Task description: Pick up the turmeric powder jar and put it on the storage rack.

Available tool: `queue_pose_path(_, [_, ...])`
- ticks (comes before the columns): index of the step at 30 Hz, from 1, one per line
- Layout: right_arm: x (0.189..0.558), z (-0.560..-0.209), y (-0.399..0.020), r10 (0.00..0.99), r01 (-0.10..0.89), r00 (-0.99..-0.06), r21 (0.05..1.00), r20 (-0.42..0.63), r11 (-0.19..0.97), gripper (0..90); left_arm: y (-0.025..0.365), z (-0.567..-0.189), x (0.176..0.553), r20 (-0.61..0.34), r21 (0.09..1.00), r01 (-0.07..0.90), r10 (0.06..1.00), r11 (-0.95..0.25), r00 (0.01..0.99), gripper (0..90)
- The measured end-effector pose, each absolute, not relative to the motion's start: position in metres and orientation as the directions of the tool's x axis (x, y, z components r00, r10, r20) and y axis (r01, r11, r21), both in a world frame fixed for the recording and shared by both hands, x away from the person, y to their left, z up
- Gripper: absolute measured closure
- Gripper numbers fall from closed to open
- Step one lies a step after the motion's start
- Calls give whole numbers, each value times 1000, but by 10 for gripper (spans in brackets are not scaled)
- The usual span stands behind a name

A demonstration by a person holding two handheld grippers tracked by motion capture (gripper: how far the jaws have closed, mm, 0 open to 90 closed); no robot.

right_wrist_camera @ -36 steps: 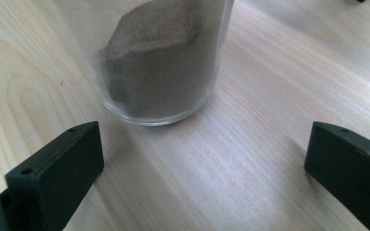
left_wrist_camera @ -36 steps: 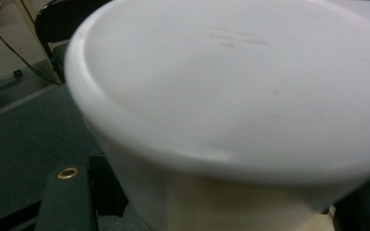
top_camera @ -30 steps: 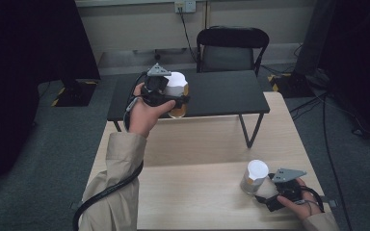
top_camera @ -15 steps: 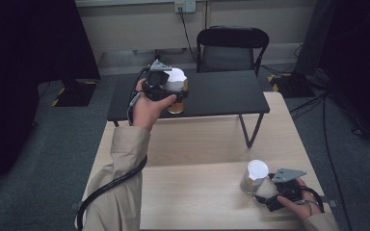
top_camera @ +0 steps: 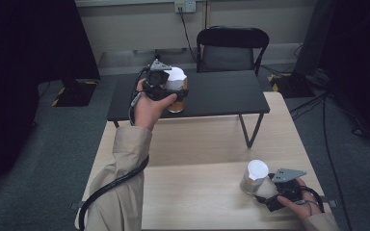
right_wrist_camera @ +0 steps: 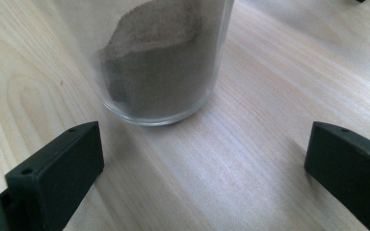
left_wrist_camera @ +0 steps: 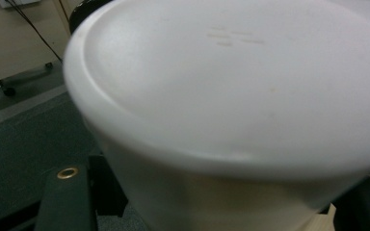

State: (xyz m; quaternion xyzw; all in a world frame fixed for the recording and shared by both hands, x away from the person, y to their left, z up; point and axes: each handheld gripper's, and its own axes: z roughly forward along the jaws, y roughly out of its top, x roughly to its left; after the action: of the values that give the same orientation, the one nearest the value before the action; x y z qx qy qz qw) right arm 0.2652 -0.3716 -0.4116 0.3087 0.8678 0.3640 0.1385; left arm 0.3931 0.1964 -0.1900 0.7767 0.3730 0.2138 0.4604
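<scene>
A jar with a white lid [top_camera: 175,77] and amber contents is held at the left end of the black side table [top_camera: 221,94]. My left gripper [top_camera: 167,90] is shut on it from the near side. In the left gripper view the white lid [left_wrist_camera: 241,82] looms close and tilted, with a black jaw at each lower corner. On the wooden table [top_camera: 197,144] at the front right stands a second glass jar [top_camera: 255,176] with a white lid. It holds brown powder [right_wrist_camera: 164,62]. My right gripper [right_wrist_camera: 202,154] rests open just short of it, jaws wide apart.
A black chair [top_camera: 231,48] stands behind the black side table. A thick black cable [top_camera: 111,185] trails along the left sleeve. Grey carpet surrounds both tables, with cables on the floor at the right.
</scene>
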Motion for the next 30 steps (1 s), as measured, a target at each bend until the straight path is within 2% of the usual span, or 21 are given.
queue_pose_path(7, [265, -412, -372, 637, 435, -771, 717, -16, 544, 0, 194, -189, 391, 3, 874, 377, 779, -307, 627, 301])
queue_pose_path(11, [265, -412, -372, 637, 435, -771, 717, -16, 544, 0, 193, -190, 389, 5, 873, 382, 786, -305, 618, 269])
queue_pose_path(20, [265, -412, -372, 636, 435, -771, 717, -16, 545, 0, 194, -193, 383, -1, 873, 392, 801, -292, 599, 127])
queue_pose_path(30, [265, -412, -372, 637, 435, -771, 717, -16, 544, 0, 198, -205, 378, -10, 874, 388, 790, -291, 613, 88])
